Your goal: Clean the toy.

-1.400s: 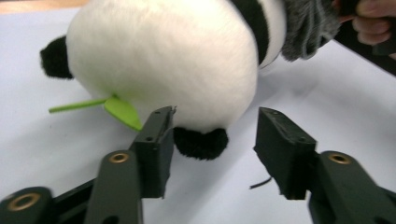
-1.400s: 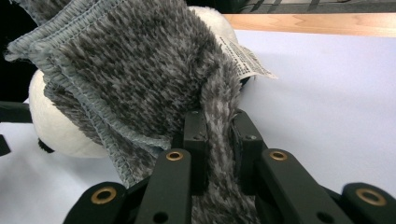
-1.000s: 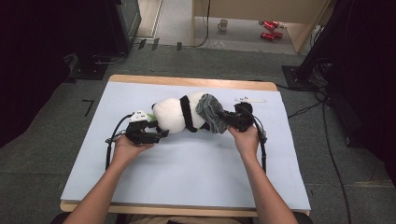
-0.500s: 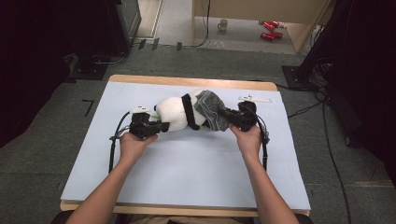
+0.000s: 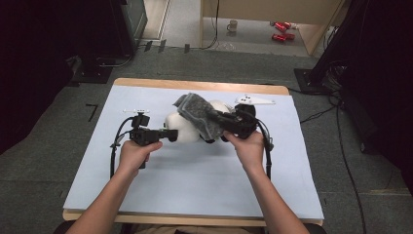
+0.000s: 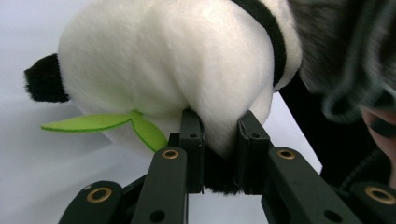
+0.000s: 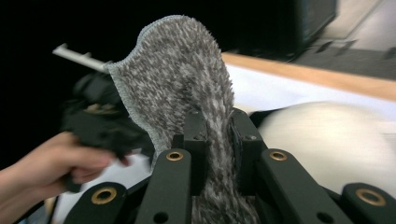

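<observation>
Plush panda [image 6: 177, 60] soft, light, squashy; fold of white plush pinched between left gripper [image 6: 219, 135] fingers, just closed; fuzzy grey sock [image 7: 187, 79] limp, clamped between right gripper [image 7: 217, 135] fingers, best taken by cuff edge

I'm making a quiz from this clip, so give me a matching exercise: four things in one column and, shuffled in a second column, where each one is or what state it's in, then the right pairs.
Things:
1. panda plush
2. grey fuzzy cloth
3. green felt leaf
4. white hanger

Places or states:
A. lies on the table sheet, beyond the right hand
B. pinched in the right gripper
C. sticks out from the plush, beside the left gripper's fingers
D. white fur pinched in the left gripper

Pairs: 1-D, 2-B, 3-C, 4-A
</observation>
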### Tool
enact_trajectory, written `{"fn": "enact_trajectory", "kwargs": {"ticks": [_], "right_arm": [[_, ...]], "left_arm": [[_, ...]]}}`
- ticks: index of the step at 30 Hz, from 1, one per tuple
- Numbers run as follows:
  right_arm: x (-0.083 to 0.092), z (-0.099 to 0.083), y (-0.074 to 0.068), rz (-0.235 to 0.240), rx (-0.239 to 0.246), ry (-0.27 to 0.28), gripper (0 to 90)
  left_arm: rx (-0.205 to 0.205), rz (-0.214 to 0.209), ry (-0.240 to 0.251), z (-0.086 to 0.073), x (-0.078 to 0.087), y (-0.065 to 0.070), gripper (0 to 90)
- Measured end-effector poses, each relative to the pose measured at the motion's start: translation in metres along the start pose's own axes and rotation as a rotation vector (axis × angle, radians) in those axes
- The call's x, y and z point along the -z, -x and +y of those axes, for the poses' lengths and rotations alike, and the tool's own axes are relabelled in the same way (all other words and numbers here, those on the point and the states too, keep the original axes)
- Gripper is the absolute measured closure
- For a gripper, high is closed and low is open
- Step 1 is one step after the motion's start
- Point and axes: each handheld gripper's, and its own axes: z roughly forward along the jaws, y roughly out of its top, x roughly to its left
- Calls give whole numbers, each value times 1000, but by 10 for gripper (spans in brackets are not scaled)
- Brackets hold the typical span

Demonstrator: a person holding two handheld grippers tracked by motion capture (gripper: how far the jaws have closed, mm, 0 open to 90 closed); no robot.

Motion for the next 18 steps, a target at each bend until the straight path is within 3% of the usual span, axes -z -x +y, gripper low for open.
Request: {"fn": "enact_trajectory", "kwargs": {"ticks": [3,6,9,13,18], "right_arm": [[-15,-7,-12,27,7,-62,801],[-33,-19,-7,-21,18,-127,805],[-42,-29,5,-85,27,-162,807],[-41,-29,18,-102,8,-153,810],[-37,-27,25,-130,7,-137,809]], "left_arm": [[-18,13,4,-1,-4,0,753],[-40,30,10,-1,-3,1,742],[-100,79,6,-3,-3,3,717],[-180,95,16,-5,-5,7,599],[-345,92,63,-9,1,8,428]]}}
